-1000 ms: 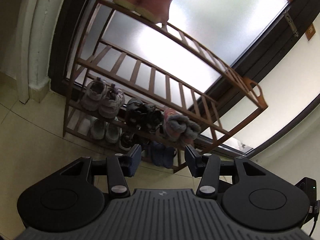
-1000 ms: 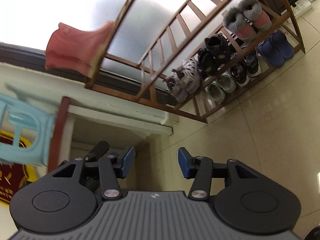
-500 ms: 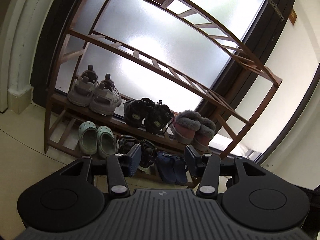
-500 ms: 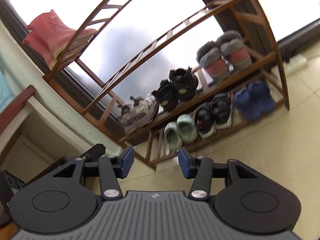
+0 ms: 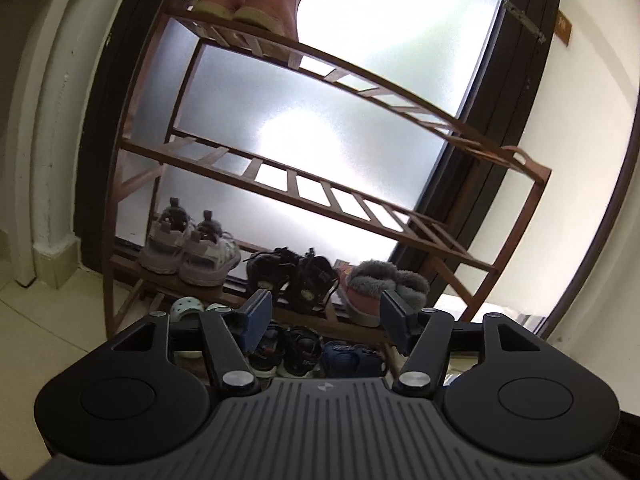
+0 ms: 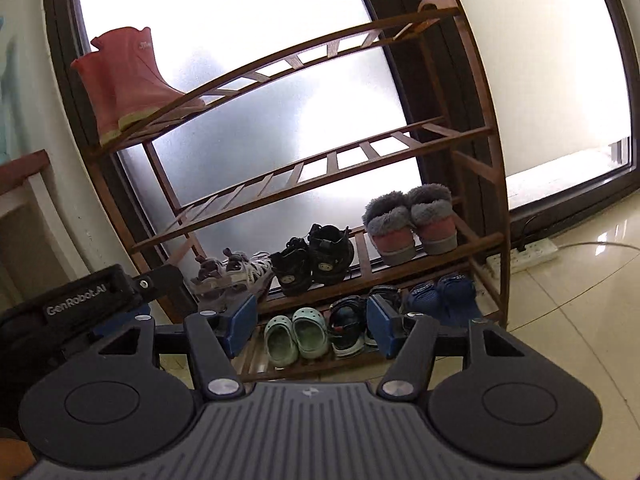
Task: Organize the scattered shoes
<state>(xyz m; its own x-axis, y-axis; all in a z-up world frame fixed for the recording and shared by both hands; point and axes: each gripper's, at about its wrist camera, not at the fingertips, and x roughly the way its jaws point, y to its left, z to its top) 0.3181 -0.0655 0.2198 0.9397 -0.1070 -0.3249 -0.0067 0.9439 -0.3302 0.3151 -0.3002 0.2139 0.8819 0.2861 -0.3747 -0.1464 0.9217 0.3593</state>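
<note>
Shoes sit in pairs on a wooden rack (image 6: 480,132) that stands on the tiled floor (image 6: 572,296) against a frosted glass door (image 6: 248,12). Pink rubber boots (image 6: 124,76) stand upright at the left end of the top shelf, toes towards the right of the rack in the right wrist view. The second shelf is bare. On the third shelf, left to right, are pale sneakers (image 5: 192,248), black sandals (image 6: 316,260) and pink fur-lined slippers (image 6: 412,228). These three pairs lie with their long axes running front to back across the shelf, heels towards the cameras and toes towards the glass; the sneakers are angled a little to the right. On the bottom shelf are mint clogs (image 6: 296,332), dark sandals (image 6: 348,324) and navy slip-ons (image 6: 444,296), again lying front to back; which end of these faces out I cannot tell for certain. A white power strip (image 6: 524,256) lies on the floor just right of the rack.

Left gripper (image 5: 326,322) hangs in front of the lower shelves, its jaws opening with nothing between them. Right gripper (image 6: 310,326) is likewise short of the rack, jaws opening and empty; the clogs and dark sandals show through its gap, well beyond the pads
</note>
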